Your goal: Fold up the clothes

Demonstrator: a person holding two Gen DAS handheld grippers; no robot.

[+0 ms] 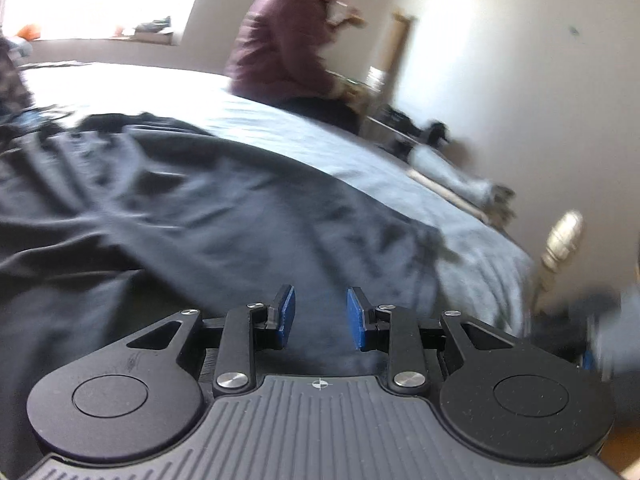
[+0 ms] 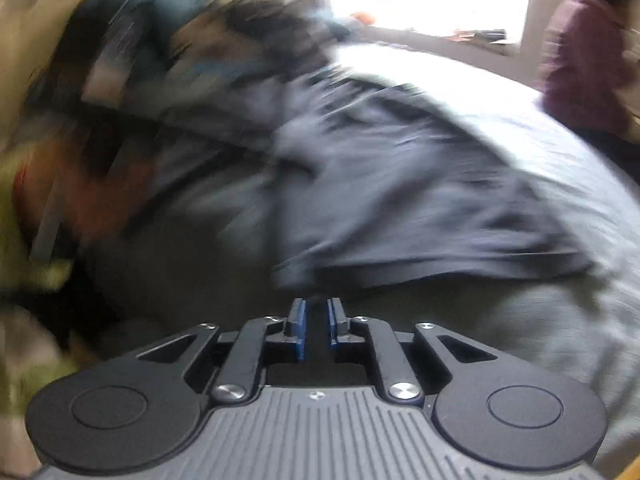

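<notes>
A dark navy garment (image 1: 168,208) lies rumpled and spread across the bed. My left gripper (image 1: 321,312) hovers low over its near part, open, with nothing between the blue pads (image 1: 286,316). In the right wrist view the same dark garment (image 2: 400,184) lies ahead, its hem just beyond my right gripper (image 2: 316,320). That gripper's jaws stand a narrow gap apart, and I see no cloth between them. This view is heavily blurred by motion.
The bed's pale grey sheet (image 1: 360,148) runs to the right edge. A person in a maroon jacket (image 1: 280,40) sits at the far side. A blurred pile of mixed clothes (image 2: 120,80) rises at the left. Wooden poles and bundles (image 1: 452,176) lean by the wall.
</notes>
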